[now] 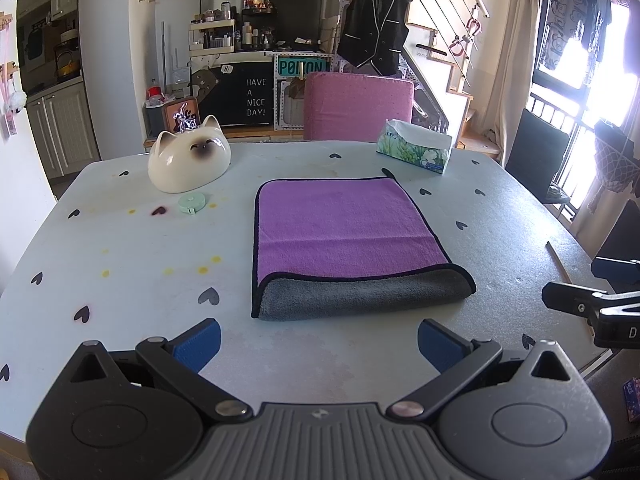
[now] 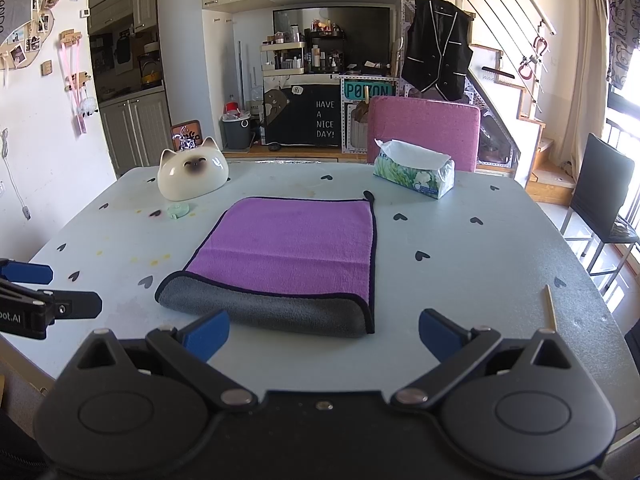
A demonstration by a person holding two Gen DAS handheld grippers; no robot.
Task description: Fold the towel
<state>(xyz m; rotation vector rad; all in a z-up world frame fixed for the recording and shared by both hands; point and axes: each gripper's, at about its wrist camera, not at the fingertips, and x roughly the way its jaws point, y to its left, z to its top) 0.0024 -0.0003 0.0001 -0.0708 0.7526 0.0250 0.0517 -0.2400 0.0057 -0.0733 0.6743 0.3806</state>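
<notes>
A purple towel (image 1: 344,224) with a grey underside and black trim lies folded in half on the pale table (image 1: 120,248), fold edge nearest me, grey layer showing along the front. It also shows in the right wrist view (image 2: 292,248). My left gripper (image 1: 319,344) is open and empty, just short of the towel's near edge. My right gripper (image 2: 324,334) is open and empty, at the towel's near right corner. The right gripper's side shows at the left view's right edge (image 1: 592,304); the left gripper's side shows at the right view's left edge (image 2: 44,304).
A white cat-shaped ceramic dish (image 1: 189,159) and a small green tape measure (image 1: 192,203) sit back left. A tissue box (image 1: 414,146) stands back right. A thin wooden stick (image 2: 550,306) lies near the right edge. A pink chair (image 1: 358,104) stands behind the table.
</notes>
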